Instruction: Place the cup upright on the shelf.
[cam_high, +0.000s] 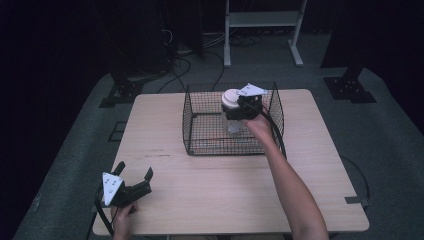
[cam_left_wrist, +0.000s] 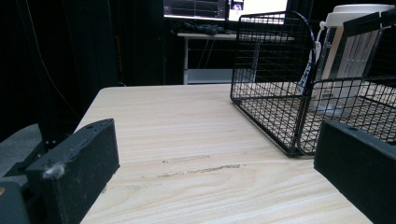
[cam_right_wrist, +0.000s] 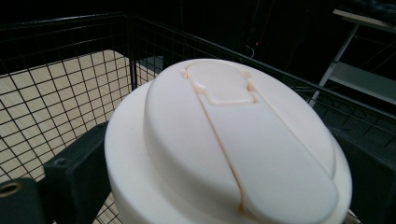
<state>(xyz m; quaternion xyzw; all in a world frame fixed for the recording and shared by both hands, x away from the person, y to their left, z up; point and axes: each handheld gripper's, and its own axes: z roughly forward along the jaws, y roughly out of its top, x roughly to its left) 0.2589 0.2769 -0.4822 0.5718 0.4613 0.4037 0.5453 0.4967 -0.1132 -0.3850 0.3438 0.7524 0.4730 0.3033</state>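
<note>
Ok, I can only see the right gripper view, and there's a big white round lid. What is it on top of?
Observer: It caps a clear bottle. The right gripper holds the bottle inside a black wire basket.
Operator: Where's the basket?
Observer: On the far middle of the wooden table.
Operator: And the other gripper?
Observer: The left gripper is at the table's near left corner, with its jaws open and nothing between them.
</note>
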